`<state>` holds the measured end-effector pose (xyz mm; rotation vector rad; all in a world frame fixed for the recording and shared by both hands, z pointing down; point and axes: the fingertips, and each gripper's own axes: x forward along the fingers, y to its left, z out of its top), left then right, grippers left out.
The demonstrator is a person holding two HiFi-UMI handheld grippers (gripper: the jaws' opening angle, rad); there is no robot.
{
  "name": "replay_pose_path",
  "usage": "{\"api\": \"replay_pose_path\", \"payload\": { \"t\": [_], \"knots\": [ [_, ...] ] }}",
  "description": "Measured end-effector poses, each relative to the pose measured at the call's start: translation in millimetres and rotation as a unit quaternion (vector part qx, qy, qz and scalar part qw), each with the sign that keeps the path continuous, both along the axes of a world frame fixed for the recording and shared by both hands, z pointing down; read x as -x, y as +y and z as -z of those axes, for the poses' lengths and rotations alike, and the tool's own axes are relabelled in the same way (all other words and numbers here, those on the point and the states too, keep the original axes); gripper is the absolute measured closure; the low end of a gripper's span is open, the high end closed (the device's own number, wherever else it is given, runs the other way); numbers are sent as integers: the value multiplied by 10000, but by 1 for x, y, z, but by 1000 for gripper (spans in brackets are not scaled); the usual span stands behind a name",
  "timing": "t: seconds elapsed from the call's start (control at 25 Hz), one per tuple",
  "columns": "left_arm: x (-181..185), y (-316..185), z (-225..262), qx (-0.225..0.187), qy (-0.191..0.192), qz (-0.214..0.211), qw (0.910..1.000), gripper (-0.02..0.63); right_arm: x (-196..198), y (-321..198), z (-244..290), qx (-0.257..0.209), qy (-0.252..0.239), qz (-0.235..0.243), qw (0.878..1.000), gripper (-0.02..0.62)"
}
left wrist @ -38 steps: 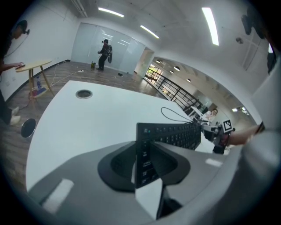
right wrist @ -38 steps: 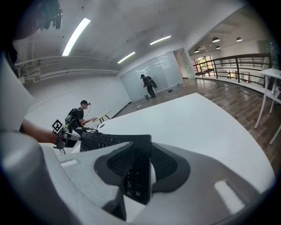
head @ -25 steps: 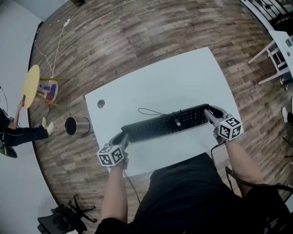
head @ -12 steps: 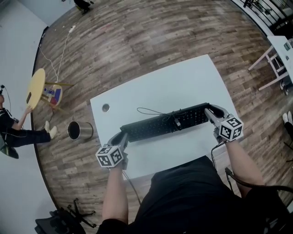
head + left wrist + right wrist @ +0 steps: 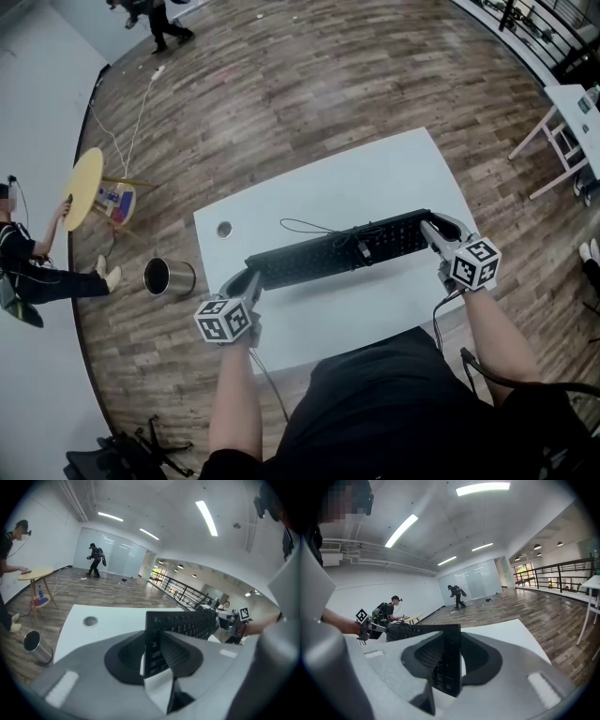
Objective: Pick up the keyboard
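My left hand-held gripper (image 5: 250, 282) is clenched on the left end of the keyboard (image 5: 342, 251). In the left gripper view the black end of the board stands on edge between the two grey jaws of that hand-held gripper (image 5: 154, 654), which press it from either side. My right hand-held gripper (image 5: 434, 231) has the other end. In the right gripper view its jaws (image 5: 449, 663) are closed on the narrow black end, with the key rows running away toward the far hand.

The keyboard hangs between the two grips over the near half of the desk (image 5: 361, 178). It lies roughly along the near edge, with its right end out by the desk's right edge. It seems to sit just clear of the white top, with a faint shadow under it, though I cannot be sure of the gap.

A thin black cable (image 5: 309, 228) loops from the keyboard's far side toward the middle of the desk. A round grommet hole (image 5: 224, 229) sits near the far left corner.

Off the desk's left edge a metal bin (image 5: 169, 277) stands on the wood floor. Further left a seated person (image 5: 28, 267) is beside a small round table (image 5: 82, 187).
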<state>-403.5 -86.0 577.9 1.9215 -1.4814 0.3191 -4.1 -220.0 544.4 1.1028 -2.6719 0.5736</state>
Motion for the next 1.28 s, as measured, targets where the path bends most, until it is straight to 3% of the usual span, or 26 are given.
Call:
{"api": "replay_pose_path", "payload": {
  "t": [0.68,1.28],
  "knots": [
    [13,-21,39,-435,-128,30,9990,497,13,-23,44,-465,-169,38,9988,485],
    [39,-26,36,-490,-134,86,9987,497,40,-31,35,-478,-204,74,9986,485]
  ]
}}
